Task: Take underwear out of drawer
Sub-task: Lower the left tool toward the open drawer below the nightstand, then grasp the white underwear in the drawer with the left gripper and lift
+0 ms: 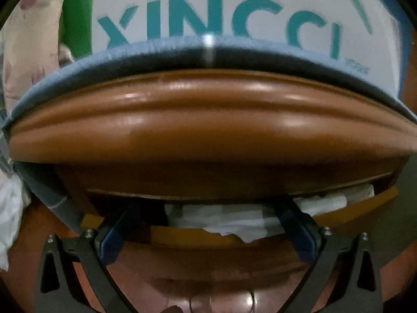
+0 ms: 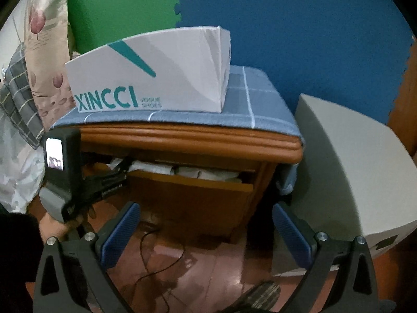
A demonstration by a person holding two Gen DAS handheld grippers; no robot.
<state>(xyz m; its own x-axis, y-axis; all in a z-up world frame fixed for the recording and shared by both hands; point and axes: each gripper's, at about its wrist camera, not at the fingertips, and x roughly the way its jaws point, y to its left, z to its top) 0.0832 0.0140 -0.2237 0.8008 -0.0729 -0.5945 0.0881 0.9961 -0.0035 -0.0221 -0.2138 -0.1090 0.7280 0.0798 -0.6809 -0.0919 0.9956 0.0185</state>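
One drawer [image 2: 187, 182] stood partly pulled out of the wooden nightstand [image 2: 234, 140], packed with white folded underwear [image 1: 229, 219].

Left gripper [image 1: 208, 208] reached over the drawer's front edge, fingers spread wide either side of the white cloth, pinching nothing. Right gripper [image 2: 206, 224] hung back at 6 o'clock above the tiled floor, fingers parted and empty. At 12 o'clock, a white XINCCI shoebox [image 2: 156, 78] sat closed on the blue checked cloth [image 2: 250, 109] covering the top.

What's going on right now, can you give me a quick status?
Left gripper open, fingers reaching into the part-open drawer. White underwear not yet gripped. Right gripper open, empty, held back. Nightstand top edge overhangs drawer.
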